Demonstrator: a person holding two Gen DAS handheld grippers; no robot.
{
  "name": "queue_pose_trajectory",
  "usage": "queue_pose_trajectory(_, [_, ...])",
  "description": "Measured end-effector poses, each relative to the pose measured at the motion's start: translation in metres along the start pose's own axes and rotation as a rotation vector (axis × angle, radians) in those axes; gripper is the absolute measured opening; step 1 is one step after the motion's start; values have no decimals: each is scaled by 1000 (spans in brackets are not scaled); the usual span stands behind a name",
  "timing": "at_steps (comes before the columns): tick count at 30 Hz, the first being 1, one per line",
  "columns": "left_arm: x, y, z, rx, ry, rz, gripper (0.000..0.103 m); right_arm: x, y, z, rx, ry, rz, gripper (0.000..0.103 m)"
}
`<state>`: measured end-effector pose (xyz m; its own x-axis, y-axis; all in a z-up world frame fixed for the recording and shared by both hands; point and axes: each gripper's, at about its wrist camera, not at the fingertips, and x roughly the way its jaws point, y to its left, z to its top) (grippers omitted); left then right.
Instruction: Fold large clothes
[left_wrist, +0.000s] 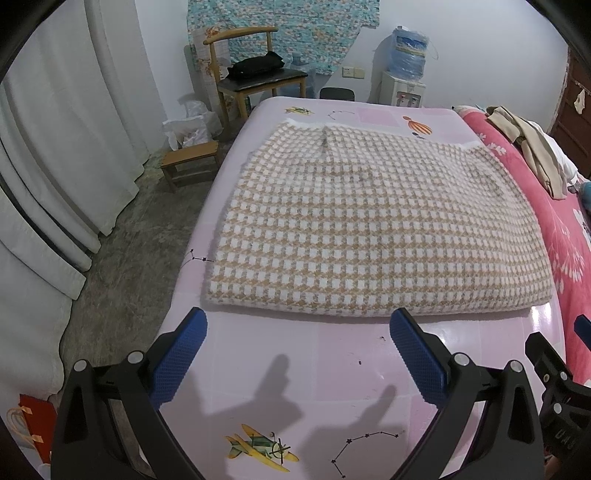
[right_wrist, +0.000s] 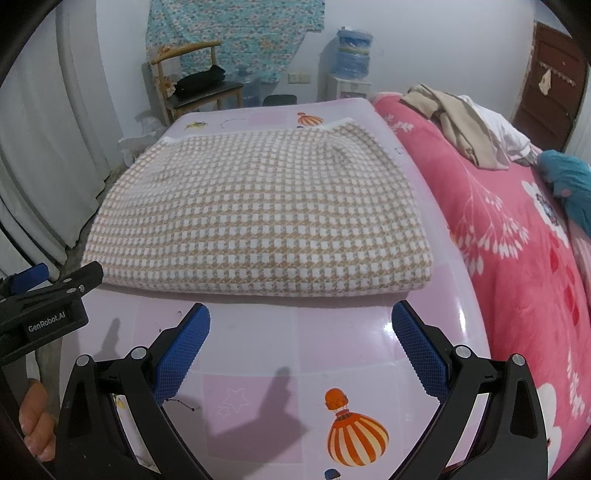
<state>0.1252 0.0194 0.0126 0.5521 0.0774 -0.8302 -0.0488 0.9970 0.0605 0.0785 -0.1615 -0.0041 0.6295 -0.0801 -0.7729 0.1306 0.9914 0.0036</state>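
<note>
A tan-and-white checked garment (left_wrist: 369, 229) lies folded flat into a rectangle on the pink table (left_wrist: 332, 369); in the right wrist view the garment (right_wrist: 258, 218) shows its thick folded near edge. My left gripper (left_wrist: 297, 325) is open just short of that near edge, at its left half, with nothing between the blue pads. My right gripper (right_wrist: 301, 317) is open too, just before the near edge at its right half. Part of the right gripper (left_wrist: 554, 369) shows at the left view's right side, and the left gripper's body (right_wrist: 48, 295) at the right view's left side.
A pink flowered blanket (right_wrist: 517, 277) with beige clothes (right_wrist: 461, 122) lies to the right of the table. A wooden chair (left_wrist: 255, 74), a small stool (left_wrist: 188, 162), a water dispenser (left_wrist: 404, 70) and white curtains (left_wrist: 55, 147) stand beyond and left. A person's fingers (right_wrist: 35, 424) show at lower left.
</note>
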Motion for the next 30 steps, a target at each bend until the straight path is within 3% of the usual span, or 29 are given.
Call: queue_pose_trajectory(30, [5, -4, -3, 7, 16, 22, 98, 2, -4, -1, 2, 11, -7, 95])
